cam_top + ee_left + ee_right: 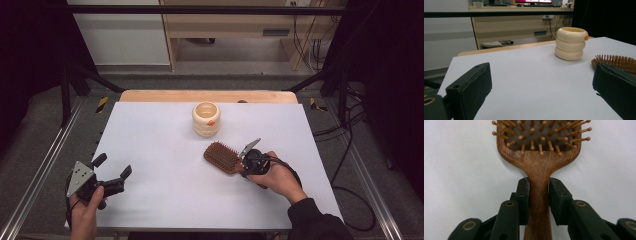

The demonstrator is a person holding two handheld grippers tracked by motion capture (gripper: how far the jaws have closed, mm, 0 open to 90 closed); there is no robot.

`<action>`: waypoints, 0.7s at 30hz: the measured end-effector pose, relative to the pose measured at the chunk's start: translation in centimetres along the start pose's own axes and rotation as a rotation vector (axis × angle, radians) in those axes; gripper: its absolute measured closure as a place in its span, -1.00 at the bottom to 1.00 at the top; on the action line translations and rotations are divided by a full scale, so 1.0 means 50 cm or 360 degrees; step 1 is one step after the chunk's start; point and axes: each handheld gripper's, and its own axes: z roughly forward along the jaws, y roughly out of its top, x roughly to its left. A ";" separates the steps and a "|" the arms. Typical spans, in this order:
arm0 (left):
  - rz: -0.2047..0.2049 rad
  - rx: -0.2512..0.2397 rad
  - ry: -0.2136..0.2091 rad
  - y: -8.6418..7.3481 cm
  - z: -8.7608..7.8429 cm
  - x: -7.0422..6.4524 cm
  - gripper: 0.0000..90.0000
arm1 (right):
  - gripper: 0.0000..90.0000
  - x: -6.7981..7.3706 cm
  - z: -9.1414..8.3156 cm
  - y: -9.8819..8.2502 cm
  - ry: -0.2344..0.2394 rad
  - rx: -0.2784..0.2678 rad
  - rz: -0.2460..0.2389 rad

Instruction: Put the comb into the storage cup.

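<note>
Hairbrush [537, 157], wooden, paddle-shaped, peg bristles facing up, lying on white table [165, 165], right gripper [538, 195] clamping its handle, left gripper [111, 167] resting wide open at near left.

The person's left hand [86, 205] comes in from the bottom edge and holds the black two-jaw left gripper [113, 168] low over the desk's near left corner, its jaws spread wide apart with nothing between them. The right hand [278, 176], in a dark sleeve, holds the black right gripper [538, 191] pointing leftward, its jaws pressed in close from both sides.
</note>
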 end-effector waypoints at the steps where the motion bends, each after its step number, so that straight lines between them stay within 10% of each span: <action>1: 0.0000 0.0000 0.0000 0.000 0.000 0.000 -0.95 | 0.54 0.000 0.000 0.002 -0.0002 0.0008 0.0003; 21: -0.0005 0.0011 -0.0018 0.001 -0.001 -0.005 -0.95 | 0.61 0.010 -0.001 0.006 -0.0043 0.0011 0.0063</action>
